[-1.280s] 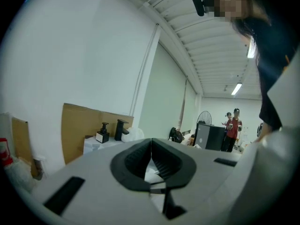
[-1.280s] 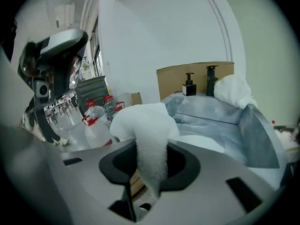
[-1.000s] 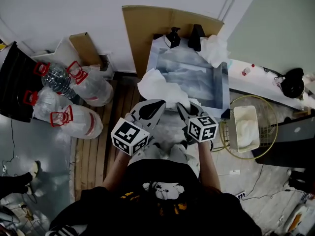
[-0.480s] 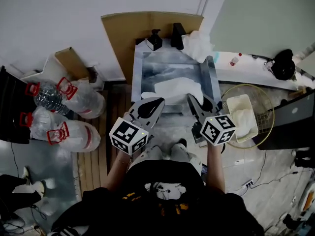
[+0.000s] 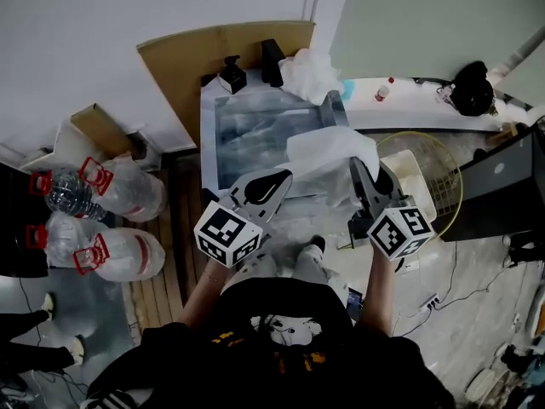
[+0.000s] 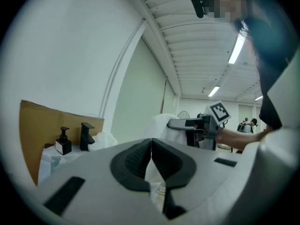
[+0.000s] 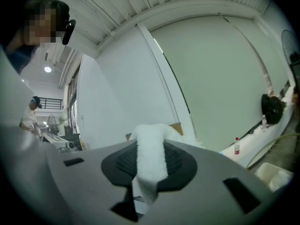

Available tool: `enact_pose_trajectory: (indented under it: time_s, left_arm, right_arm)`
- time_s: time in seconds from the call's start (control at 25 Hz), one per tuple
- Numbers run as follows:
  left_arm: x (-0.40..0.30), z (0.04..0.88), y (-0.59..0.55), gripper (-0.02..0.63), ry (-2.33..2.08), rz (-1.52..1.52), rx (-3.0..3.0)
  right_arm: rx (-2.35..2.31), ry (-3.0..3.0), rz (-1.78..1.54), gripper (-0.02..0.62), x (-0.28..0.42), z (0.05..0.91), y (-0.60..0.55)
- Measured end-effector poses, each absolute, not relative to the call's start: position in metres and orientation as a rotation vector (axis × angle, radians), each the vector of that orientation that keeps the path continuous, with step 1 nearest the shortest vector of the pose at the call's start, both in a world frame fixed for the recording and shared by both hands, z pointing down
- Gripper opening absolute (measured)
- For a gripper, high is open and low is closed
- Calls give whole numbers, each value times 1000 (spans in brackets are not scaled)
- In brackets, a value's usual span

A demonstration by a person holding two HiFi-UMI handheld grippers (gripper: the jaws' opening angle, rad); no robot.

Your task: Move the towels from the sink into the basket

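**Towel [image 5: 328, 152] lifted off the sink [image 5: 255, 133], swung to its near right corner**

Half a second ago the towel lay flat along the sink's near edge. Now it hangs bunched from the right tool [image 5: 359, 170], above the sink's near right corner and just beside the basket [image 5: 444, 190]. The right tool has shifted rightward with it, while the left tool [image 5: 283, 177] has hardly moved.

The right gripper view shows a strip of white terry clamped between the pads, a grip that the draped cloth covers in the head view. The left gripper view shows that tool's jaws clenched tip to tip with nothing between them, and the right tool with its towel across from it.

Only the head view shows the basket on the floor and a second towel [image 5: 308, 73] heaped at the sink's far right corner.

Both forearms reach forward from the torso, with the tools side by side and their marker cubes facing up.
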State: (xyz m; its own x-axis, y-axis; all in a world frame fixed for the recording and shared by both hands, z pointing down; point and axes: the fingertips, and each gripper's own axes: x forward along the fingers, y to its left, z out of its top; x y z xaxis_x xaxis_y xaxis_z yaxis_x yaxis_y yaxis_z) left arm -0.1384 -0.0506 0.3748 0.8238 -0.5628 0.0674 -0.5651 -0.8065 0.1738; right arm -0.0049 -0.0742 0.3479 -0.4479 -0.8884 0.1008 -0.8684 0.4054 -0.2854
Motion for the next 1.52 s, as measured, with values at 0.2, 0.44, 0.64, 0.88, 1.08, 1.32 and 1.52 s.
enact_pose_trajectory:
  time_s: [0.2,0.44,0.64,0.88,1.08,1.32,1.52]
  left_arm:
    - [-97,373,-65,8,-834,22,2827]
    - [-40,378,-88,8,-794,53,2829]
    - [14,380,-106,8,-754,78,2841]
    - [80,381,-118,8,-700,106,2850]
    - [126,382,-125,8,-657,123,2858]
    - [174,387,-132,8,-595,154,2865]
    - [199,390,-134,8,-565,181,2869]
  right_arm:
    - [-1684,2512,-433,67,50,339,-80]
    - [-1763,2448,-389,67,127,329,-97]
    - [-1832,2386,-364,67,199,324,-108]
    - [-1922,2297,-361,67,285,329,-114]
    - [-1991,2282,-417,67,335,356,-121]
    - [-2110,2291,-591,67,381,437,-142]
    - [-2205,2249,-829,67,411,523,-152]
